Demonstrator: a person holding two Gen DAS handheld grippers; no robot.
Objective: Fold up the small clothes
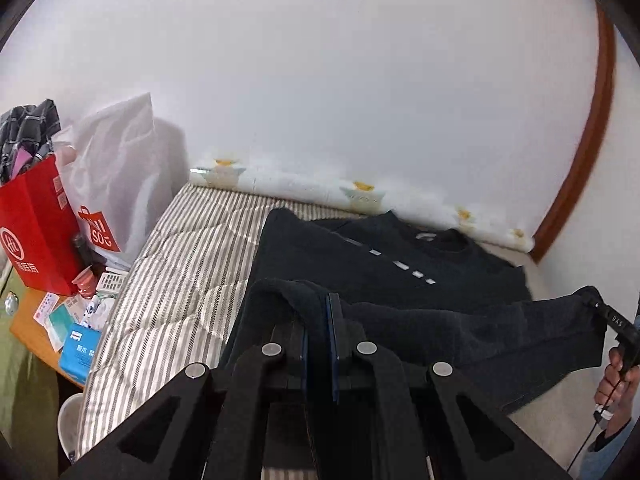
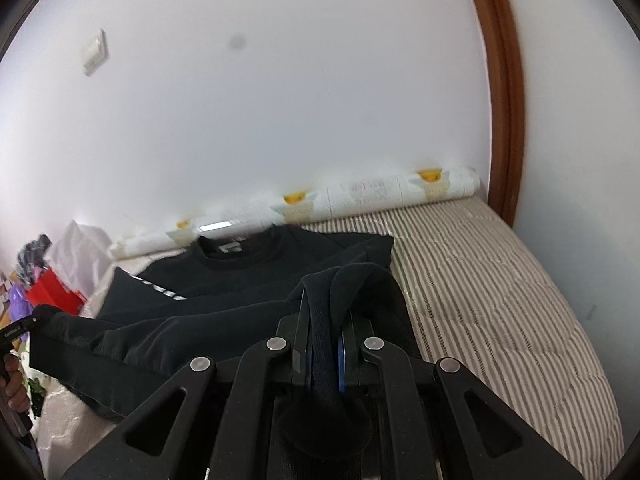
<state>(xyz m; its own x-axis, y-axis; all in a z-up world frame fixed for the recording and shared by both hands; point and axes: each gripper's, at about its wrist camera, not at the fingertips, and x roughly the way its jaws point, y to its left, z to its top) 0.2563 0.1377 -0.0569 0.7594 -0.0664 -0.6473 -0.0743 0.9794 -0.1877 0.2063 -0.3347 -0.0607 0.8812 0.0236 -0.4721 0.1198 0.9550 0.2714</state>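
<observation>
A black sweatshirt (image 1: 400,264) with white marks on its chest lies on the striped bedding (image 1: 180,280), its collar toward the wall. My left gripper (image 1: 318,312) is shut on a fold of its near edge, which is lifted off the bed. In the right wrist view my right gripper (image 2: 324,312) is shut on the other end of that edge of the sweatshirt (image 2: 240,276). The black cloth hangs stretched between the two grippers. Each gripper shows at the edge of the other's view: the right gripper (image 1: 596,305) and the left gripper (image 2: 30,322), each with a hand below it.
A long white roll with yellow prints (image 1: 360,196) lies along the wall at the bed's far edge. Left of the bed stand a red paper bag (image 1: 36,232), a white plastic bag (image 1: 120,184) and a wooden table (image 1: 28,328) with small boxes. A brown door frame (image 2: 504,120) rises on the right.
</observation>
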